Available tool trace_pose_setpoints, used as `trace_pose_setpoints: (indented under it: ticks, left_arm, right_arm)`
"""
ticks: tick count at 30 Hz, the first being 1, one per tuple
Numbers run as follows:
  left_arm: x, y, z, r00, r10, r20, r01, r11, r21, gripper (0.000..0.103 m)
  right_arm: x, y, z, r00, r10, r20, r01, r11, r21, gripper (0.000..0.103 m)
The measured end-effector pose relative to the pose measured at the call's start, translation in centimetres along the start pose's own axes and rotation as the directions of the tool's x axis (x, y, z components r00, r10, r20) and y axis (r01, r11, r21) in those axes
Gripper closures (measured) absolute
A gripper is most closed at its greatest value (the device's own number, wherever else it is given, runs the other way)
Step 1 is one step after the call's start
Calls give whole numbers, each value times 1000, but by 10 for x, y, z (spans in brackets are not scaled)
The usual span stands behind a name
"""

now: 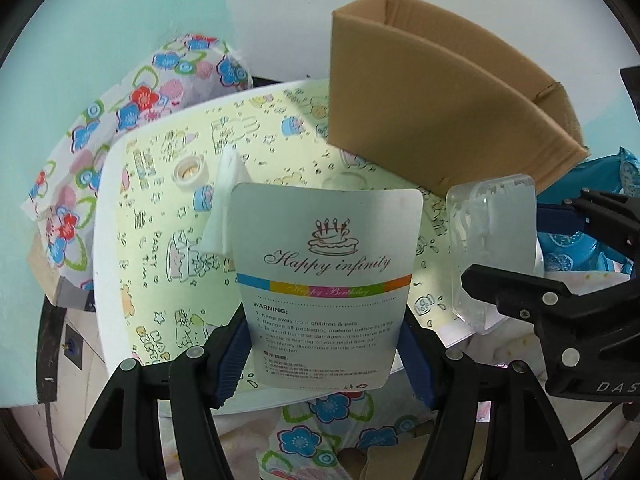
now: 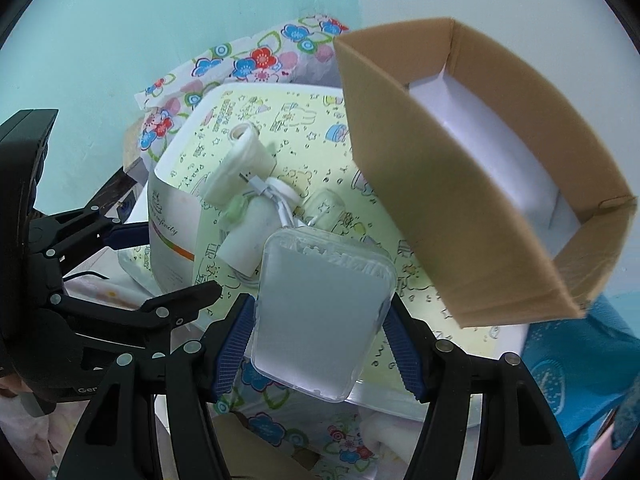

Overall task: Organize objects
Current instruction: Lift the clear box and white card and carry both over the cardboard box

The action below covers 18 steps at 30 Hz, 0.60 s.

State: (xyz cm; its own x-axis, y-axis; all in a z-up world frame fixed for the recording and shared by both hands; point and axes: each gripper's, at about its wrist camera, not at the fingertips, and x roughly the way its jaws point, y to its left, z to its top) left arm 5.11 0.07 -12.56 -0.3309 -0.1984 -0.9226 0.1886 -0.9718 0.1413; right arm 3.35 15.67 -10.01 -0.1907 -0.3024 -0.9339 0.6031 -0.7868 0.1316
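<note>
My left gripper (image 1: 326, 354) is shut on a white "Happy infinity" candle card (image 1: 328, 272), held upright above the yellow patterned table (image 1: 160, 216). My right gripper (image 2: 320, 354) is shut on a clear plastic case (image 2: 320, 312); the case also shows in the left wrist view (image 1: 492, 240), and the card's edge shows in the right wrist view (image 2: 172, 232). An open cardboard box (image 2: 480, 168) stands on the table's far right and also shows in the left wrist view (image 1: 440, 120). A white charger with a coiled cable (image 2: 260, 216) lies on the table ahead of the case.
A tape roll (image 1: 190, 170) and a folded white tissue (image 1: 228, 208) lie on the table. Floral cloth (image 1: 120, 120) is bunched behind and left of the table against a teal wall. Blue fabric (image 2: 568, 376) lies at the right.
</note>
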Motion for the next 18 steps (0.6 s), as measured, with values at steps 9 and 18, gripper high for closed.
trace_pose_setpoints:
  ticks: [9, 18]
  left_arm:
    - [-20, -18, 17, 999, 22, 41, -24, 997, 67, 34]
    - [-37, -34, 39, 997, 17, 82, -25, 995, 100, 34]
  right_arm:
    - [-24, -10, 5, 999, 1, 45, -1, 1000, -2, 36]
    - [-48, -30, 12, 997, -5, 82, 4, 1000, 10, 36]
